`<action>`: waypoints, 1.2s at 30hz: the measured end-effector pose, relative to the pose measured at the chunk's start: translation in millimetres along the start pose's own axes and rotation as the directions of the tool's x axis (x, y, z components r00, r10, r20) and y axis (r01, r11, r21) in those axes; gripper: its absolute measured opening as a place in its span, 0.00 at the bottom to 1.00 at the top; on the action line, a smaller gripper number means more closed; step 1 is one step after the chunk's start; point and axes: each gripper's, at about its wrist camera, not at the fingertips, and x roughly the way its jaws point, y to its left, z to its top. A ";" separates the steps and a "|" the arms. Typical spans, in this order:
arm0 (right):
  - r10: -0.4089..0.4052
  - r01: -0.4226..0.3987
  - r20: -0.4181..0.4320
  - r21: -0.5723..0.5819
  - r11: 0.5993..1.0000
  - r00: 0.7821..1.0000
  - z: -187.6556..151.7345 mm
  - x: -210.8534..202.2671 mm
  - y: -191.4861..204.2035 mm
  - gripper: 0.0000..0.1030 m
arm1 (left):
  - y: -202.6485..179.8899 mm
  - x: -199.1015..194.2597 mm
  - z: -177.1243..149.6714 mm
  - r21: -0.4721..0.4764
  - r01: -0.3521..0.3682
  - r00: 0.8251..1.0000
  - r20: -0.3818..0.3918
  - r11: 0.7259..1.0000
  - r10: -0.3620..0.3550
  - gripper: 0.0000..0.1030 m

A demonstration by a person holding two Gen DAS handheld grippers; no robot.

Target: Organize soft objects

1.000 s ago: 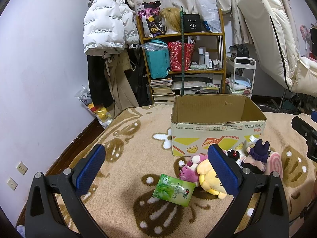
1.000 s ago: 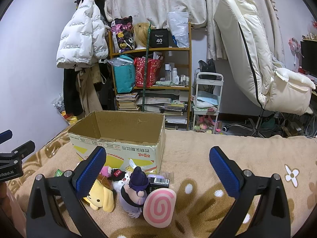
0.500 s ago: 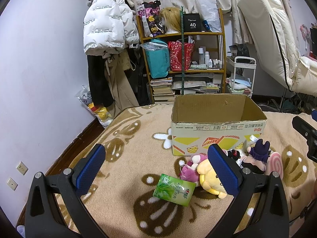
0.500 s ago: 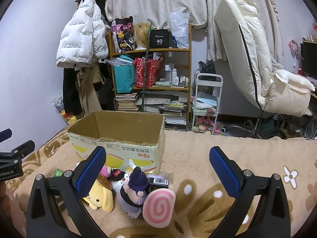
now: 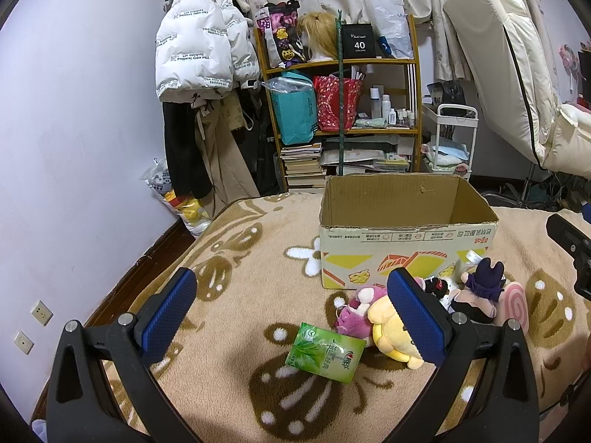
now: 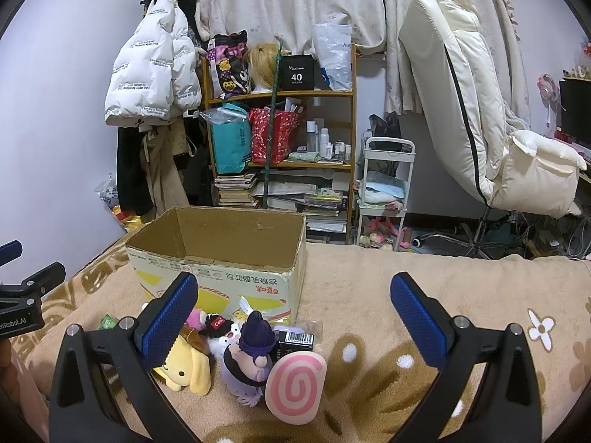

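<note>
An open cardboard box (image 5: pixel 406 236) stands on the brown blanket; it also shows in the right wrist view (image 6: pixel 221 277). In front of it lie a yellow plush (image 5: pixel 388 328), a pink plush (image 5: pixel 354 313), a purple-hatted plush (image 6: pixel 251 354) with a pink swirl tail (image 6: pixel 295 387), a small black-and-white plush (image 6: pixel 218 328) and a green packet (image 5: pixel 325 356). My left gripper (image 5: pixel 291 317) is open above the packet and plushes. My right gripper (image 6: pixel 295 317) is open above the purple-hatted plush. Both hold nothing.
A wooden shelf (image 5: pixel 343 110) with bags and books stands behind the box. A white jacket (image 5: pixel 199 48) hangs at the left, a white cart (image 6: pixel 384 192) and a cream chair (image 6: pixel 480 110) at the right. A dark barcoded packet (image 6: pixel 295 339) lies by the box.
</note>
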 end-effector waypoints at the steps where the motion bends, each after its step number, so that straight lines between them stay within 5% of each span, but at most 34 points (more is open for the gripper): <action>1: -0.003 0.003 -0.001 -0.001 1.000 1.000 0.1 -0.2 0.4 1.00 | 0.0 0.0 0.0 0.000 0.000 1.000 0.000 1.000 0.000 0.99; 22: 0.005 -0.004 -0.023 0.006 1.000 1.000 0.6 2.8 -1.2 1.00 | 0.7 9.2 -5.1 0.012 -0.004 1.000 -0.024 1.000 0.004 0.99; 29: 0.050 -0.042 -0.157 0.059 0.997 0.986 4.5 28.1 -10.7 1.00 | 1.8 31.5 7.3 0.023 -0.017 0.996 -0.087 1.000 0.018 0.99; 36: 0.056 -0.020 -0.303 0.121 0.992 0.951 -5.5 54.0 -25.0 1.00 | 0.2 65.1 3.5 0.019 0.021 0.969 -0.247 1.000 -0.015 0.99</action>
